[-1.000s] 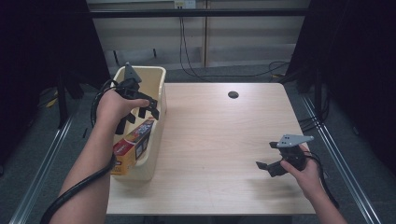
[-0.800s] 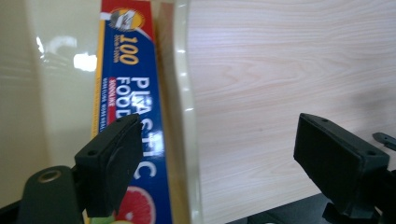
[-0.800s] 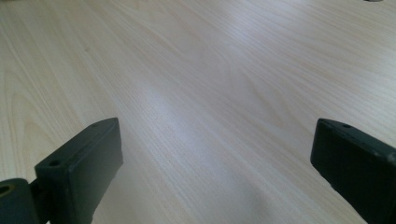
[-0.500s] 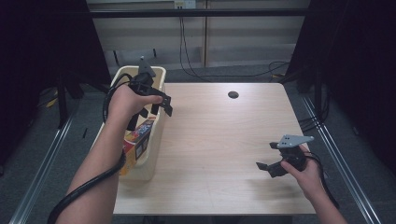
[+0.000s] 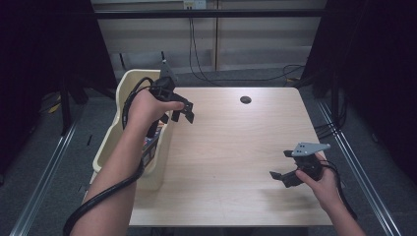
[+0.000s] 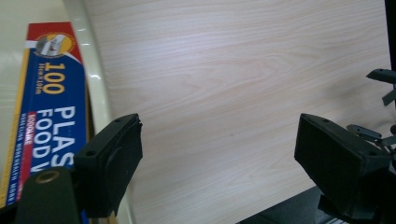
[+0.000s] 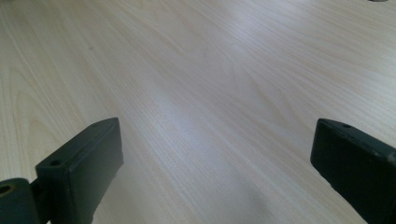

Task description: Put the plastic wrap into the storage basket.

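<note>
My left gripper (image 5: 182, 113) is open and empty, held above the table's left edge just right of a cream plastic bin (image 5: 129, 80). In the left gripper view its jaws (image 6: 219, 163) stand wide apart over bare wood, with the bin's rim (image 6: 95, 79) and a blue and red plastic food wrap box (image 6: 49, 112) lying inside the bin at the left. The box (image 5: 150, 147) shows in the high view under my left forearm. My right gripper (image 5: 282, 172) is open and empty low over the table's front right; its jaws (image 7: 215, 163) frame plain wood.
A light wooden table (image 5: 231, 147) has a small dark round hole (image 5: 245, 100) near its far edge. Cables (image 5: 196, 54) run across the floor behind it. Metal rails (image 5: 46, 162) flank the table on both sides. Dark curtains stand at left and right.
My left gripper has risen out of the bin and moved right and farther back, over the table's edge, with nothing in it. The right gripper has stayed still.
</note>
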`<action>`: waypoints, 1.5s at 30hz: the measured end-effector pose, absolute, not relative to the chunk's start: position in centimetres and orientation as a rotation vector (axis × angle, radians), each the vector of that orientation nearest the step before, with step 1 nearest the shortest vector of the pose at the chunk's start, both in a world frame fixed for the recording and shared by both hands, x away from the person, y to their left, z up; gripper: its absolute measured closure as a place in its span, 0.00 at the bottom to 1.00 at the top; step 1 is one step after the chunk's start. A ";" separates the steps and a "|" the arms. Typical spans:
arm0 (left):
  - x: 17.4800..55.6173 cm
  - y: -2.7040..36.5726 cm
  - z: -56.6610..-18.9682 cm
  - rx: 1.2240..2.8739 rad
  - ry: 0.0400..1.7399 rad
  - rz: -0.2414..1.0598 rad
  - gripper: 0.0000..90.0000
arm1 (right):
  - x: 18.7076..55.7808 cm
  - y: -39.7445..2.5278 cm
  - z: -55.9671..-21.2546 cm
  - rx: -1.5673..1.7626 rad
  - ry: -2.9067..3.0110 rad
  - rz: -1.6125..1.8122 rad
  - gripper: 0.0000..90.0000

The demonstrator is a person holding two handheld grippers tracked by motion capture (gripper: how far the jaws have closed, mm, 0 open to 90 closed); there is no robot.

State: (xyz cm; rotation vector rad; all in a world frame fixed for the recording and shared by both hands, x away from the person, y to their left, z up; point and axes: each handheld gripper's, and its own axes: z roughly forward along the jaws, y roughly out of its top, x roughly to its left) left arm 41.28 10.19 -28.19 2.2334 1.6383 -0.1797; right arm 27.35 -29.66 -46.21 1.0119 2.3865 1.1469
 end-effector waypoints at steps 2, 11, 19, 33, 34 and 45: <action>41.3 9.8 -28.5 2.244 1.627 -0.189 0.17 | 27.4 -29.7 -46.2 1.008 2.389 1.145 0.03; 41.4 8.1 -29.6 2.254 1.584 -0.205 0.17 | 27.3 -29.7 -46.3 1.010 2.385 1.146 0.03; 41.5 6.9 -30.7 2.268 1.560 -0.219 0.16 | 27.3 -29.7 -46.3 1.013 2.385 1.141 0.03; 41.5 5.0 -32.9 2.291 1.521 -0.240 0.16 | 27.3 -29.8 -46.3 1.012 2.390 1.148 0.03; 41.6 5.0 -33.0 2.297 1.519 -0.244 0.16 | 27.3 -29.8 -46.3 1.013 2.390 1.149 0.03; 41.5 4.0 -35.0 2.289 1.495 -0.280 0.16 | 27.3 -29.8 -46.4 1.011 2.389 1.147 0.03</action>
